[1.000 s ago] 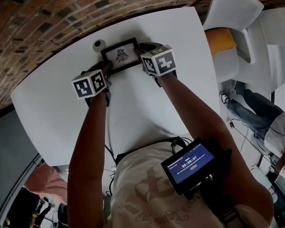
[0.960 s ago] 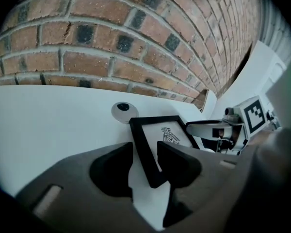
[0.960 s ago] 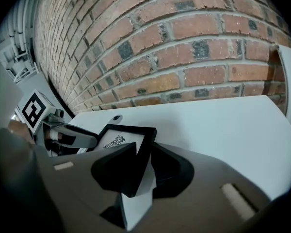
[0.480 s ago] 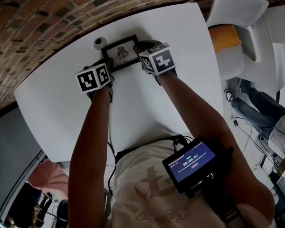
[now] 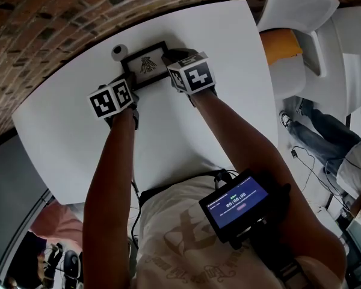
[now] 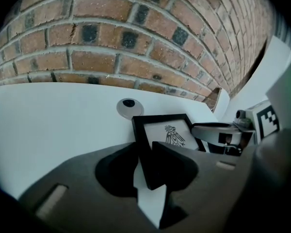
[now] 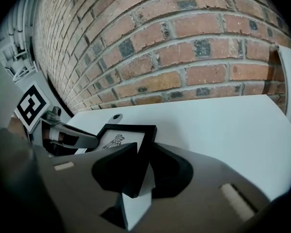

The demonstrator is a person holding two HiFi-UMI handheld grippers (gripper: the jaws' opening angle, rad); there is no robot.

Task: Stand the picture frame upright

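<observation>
- The table (image 5: 60, 134) is smooth and white. The picture frame (image 5: 145, 65) lies on it in the upper middle of the head view, close to the far edge under the brick wall (image 5: 42, 17). A round cable port (image 5: 118, 51) sits just off the frame's upper-left corner. My worry is that once I tip the frame up, its bottom edge could skate on that slick top. There is also little room behind it before the wall.
- The frame is thin, and I have it only by its two side rails. If my two sides lift unevenly it will twist, and I judge it could pop out of one grip and drop flat again. I cannot see whether it has a stand at the back, so it may not stay up when let go.
- The right gripper (image 7: 143, 171), just right of the frame in the head view, is narrowed onto the frame's right rail. In its own view both pads sit against the rail, so I read it as gripping.
- The left gripper (image 6: 145, 171) is about half open and closing, with the frame's left rail between its jaws. A sliver of white table shows between one pad and the rail, so I don't count it as clamped yet. Lifting before it bites would leave the right side carrying everything.
</observation>
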